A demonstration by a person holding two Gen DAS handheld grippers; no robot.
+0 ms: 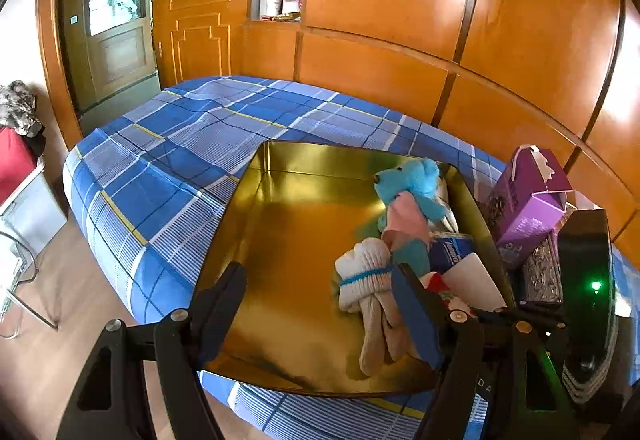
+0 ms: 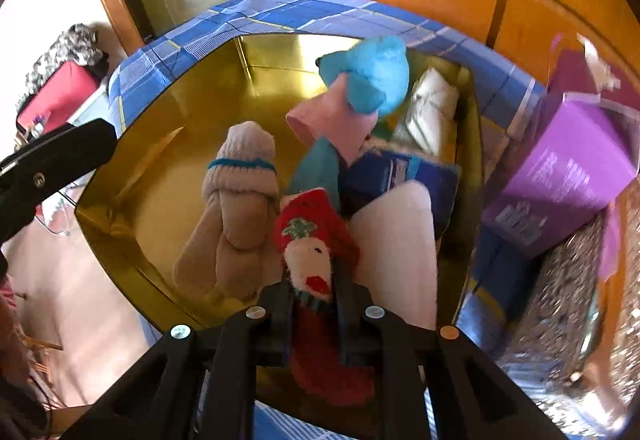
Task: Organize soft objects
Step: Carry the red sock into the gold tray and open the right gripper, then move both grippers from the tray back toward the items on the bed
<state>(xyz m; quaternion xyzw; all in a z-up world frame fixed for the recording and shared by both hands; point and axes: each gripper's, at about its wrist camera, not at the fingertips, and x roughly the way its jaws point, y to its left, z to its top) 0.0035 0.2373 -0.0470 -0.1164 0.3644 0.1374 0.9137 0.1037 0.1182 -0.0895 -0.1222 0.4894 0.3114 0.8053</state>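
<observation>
A gold tin tray [image 1: 288, 216] lies on the blue plaid bed. In it are a blue plush bear in a pink shirt [image 1: 412, 196], a rolled white sock pair with a teal stripe [image 1: 372, 296] and a blue packet [image 1: 452, 250]. My left gripper [image 1: 316, 300] is open and empty over the tray's near edge. My right gripper [image 2: 316, 304] is shut on a red Christmas sock [image 2: 316, 252] and holds it over the tray [image 2: 180, 112], beside the white socks [image 2: 236, 200] and near the bear [image 2: 368, 76].
A purple box [image 1: 528, 204] and a patterned silver box [image 1: 542, 272] stand right of the tray on the bed [image 1: 168, 144]. A white pouch [image 2: 432, 108] lies at the tray's far right. Wooden wardrobe panels rise behind. Floor and a red case are on the left.
</observation>
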